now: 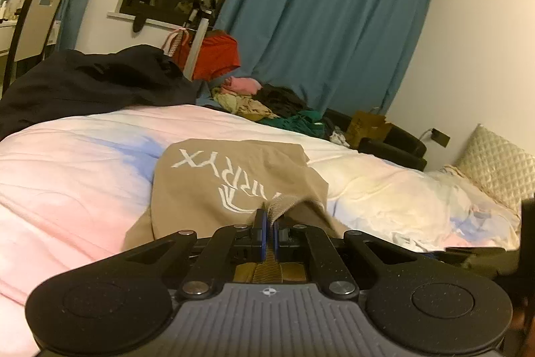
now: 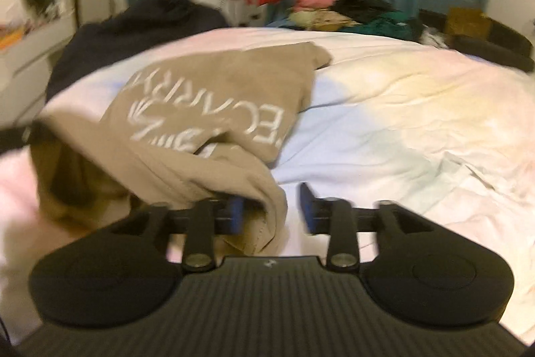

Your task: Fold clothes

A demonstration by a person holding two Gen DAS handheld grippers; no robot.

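Note:
A tan T-shirt [image 1: 230, 179] with white lettering lies on the pastel bed cover [image 1: 67, 176]. My left gripper [image 1: 269, 228] is shut on the shirt's ribbed edge, which runs back between the blue pads [image 1: 261, 231]. In the right wrist view the same shirt [image 2: 214, 109] is partly folded over itself, and its near fold drapes over the left blue pad [image 2: 235, 213]. My right gripper [image 2: 271, 209] is open, with cloth hanging in the gap but not clamped. The right view is blurred.
A dark garment [image 1: 100, 79] lies at the bed's far left. A heap of mixed clothes [image 1: 274, 106] sits at the far edge by a red item [image 1: 217, 56] and a stand. A pillow [image 1: 498, 163] is at the right. Blue curtains [image 1: 334, 15] hang behind.

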